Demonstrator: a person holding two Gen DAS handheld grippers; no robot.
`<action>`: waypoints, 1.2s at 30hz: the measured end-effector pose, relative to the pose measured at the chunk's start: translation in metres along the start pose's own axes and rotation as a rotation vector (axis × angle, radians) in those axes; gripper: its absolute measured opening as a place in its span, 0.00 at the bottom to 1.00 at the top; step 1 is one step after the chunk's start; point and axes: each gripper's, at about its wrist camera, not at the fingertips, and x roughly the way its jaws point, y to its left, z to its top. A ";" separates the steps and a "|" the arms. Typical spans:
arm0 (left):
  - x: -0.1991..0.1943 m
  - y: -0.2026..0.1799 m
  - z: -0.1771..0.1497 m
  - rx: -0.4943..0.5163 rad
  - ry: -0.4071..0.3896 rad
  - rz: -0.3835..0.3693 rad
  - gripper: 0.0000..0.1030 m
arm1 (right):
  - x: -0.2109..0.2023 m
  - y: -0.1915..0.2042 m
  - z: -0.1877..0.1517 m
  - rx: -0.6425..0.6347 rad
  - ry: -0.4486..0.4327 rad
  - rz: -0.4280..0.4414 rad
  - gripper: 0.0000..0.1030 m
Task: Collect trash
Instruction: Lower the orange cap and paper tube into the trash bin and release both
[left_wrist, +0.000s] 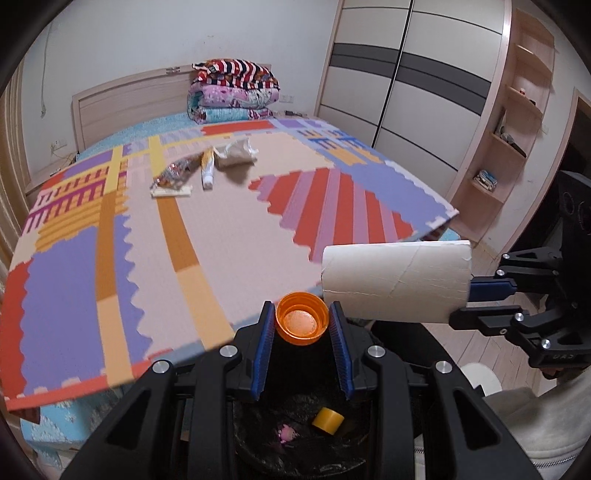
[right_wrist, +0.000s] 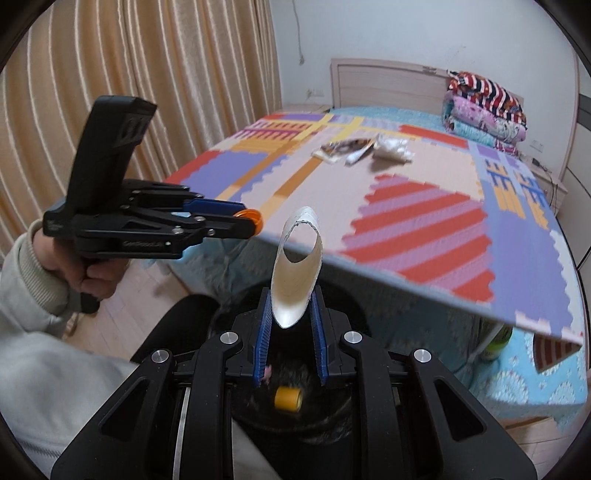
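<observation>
Trash in my grip right now: an orange bottle cap (left_wrist: 302, 323) pinched between the blue pads of my left gripper (left_wrist: 302, 325), and a cardboard tube (right_wrist: 297, 273) squeezed at its lower end by my right gripper (right_wrist: 291, 314). Both tools angle downward, and both sit over the black-lined bin (left_wrist: 306, 454) on the floor at the foot of the bed. In the right wrist view my left hand (right_wrist: 79, 273) wraps the pistol handle, a pale grey sleeve (right_wrist: 33, 295) covering the wrist, and the cap shows as an orange disc at the jaw tips, level with the mat's near edge.

The foam puzzle mat (left_wrist: 229, 221) overhangs the bed (left_wrist: 59, 417); its near edge runs just beyond both sets of fingertips, with bare wooden floor (left_wrist: 491, 339) to the right of the bin and a curtain (right_wrist: 110, 74) to the left of the bed. The tube's free end reaches up close to that mat edge.

The cap faces me open side up, its inside pale and speckled. The tube is off-white, creased, and flattened where the pads press it. Inside the bin lie a yellow tape roll (left_wrist: 328, 420) and a small pink scrap (left_wrist: 285, 432). More litter lies far up the mat: a crinkled snack wrapper (left_wrist: 173, 171), a squeezed tube (left_wrist: 207, 168), a flat white stick (left_wrist: 171, 191) and a crumpled clear bag (left_wrist: 236, 153).
</observation>
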 end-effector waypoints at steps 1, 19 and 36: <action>0.002 -0.001 -0.004 0.000 0.009 -0.002 0.28 | 0.001 0.001 -0.004 0.001 0.011 0.005 0.20; 0.081 0.017 -0.084 -0.093 0.270 -0.045 0.28 | 0.087 -0.002 -0.057 0.014 0.305 0.007 0.21; 0.123 0.022 -0.109 -0.110 0.395 -0.034 0.29 | 0.155 -0.010 -0.078 0.070 0.465 0.042 0.22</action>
